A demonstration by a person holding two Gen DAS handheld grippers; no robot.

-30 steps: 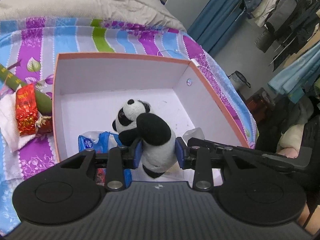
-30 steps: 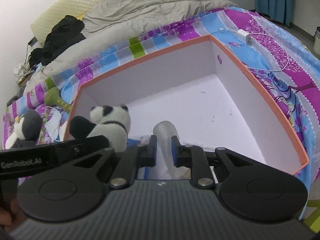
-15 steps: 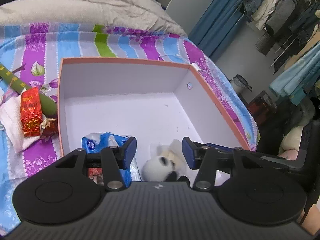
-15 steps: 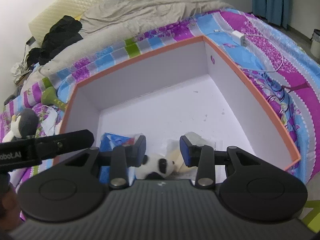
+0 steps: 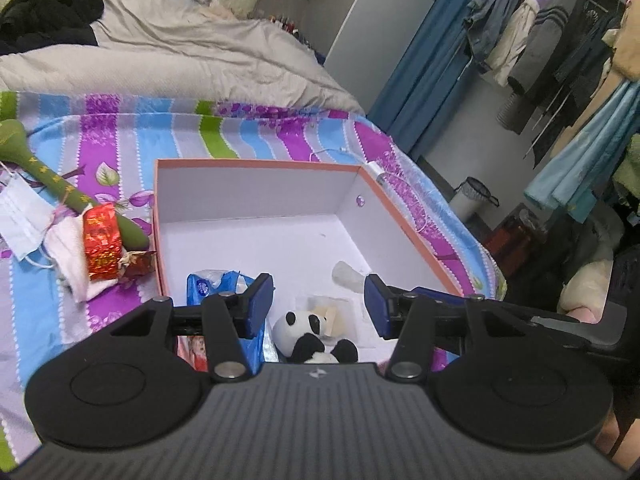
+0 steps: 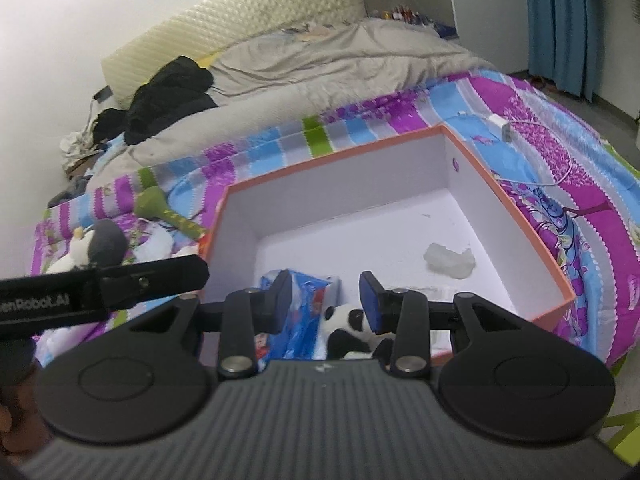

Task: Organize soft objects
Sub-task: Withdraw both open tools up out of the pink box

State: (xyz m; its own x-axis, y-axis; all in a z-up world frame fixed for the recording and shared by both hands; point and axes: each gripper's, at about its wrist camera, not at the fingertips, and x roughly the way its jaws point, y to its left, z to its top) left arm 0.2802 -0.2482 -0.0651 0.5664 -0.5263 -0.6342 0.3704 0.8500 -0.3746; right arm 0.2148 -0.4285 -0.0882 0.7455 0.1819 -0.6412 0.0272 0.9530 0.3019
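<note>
An orange-rimmed white box (image 5: pixel 256 165) (image 6: pixel 332 160) lies on the striped bedspread. Inside, near its front, lie a panda plush (image 5: pixel 308 338) (image 6: pixel 348 322), a blue tissue pack (image 5: pixel 216 286) (image 6: pixel 308 300) and a translucent soft lump (image 5: pixel 348 276) (image 6: pixel 450 260). My left gripper (image 5: pixel 318 306) is open and empty, above the panda. My right gripper (image 6: pixel 326 300) is open and empty, above the box's front. A penguin plush (image 6: pixel 98 242) sits left of the box.
Left of the box lie a green stick toy (image 5: pixel 48 182), a red foil packet (image 5: pixel 102 242), a face mask (image 5: pixel 20 220) and a white cloth (image 5: pixel 70 254). A charger and cable (image 6: pixel 500 124) lie behind the box. A grey duvet (image 6: pixel 320 64) covers the far bed. Clothes (image 5: pixel 560 40) hang at right.
My left gripper opened and dropped the panda into the box; my right gripper opened and released the translucent lump. Both grippers pulled up and back.
</note>
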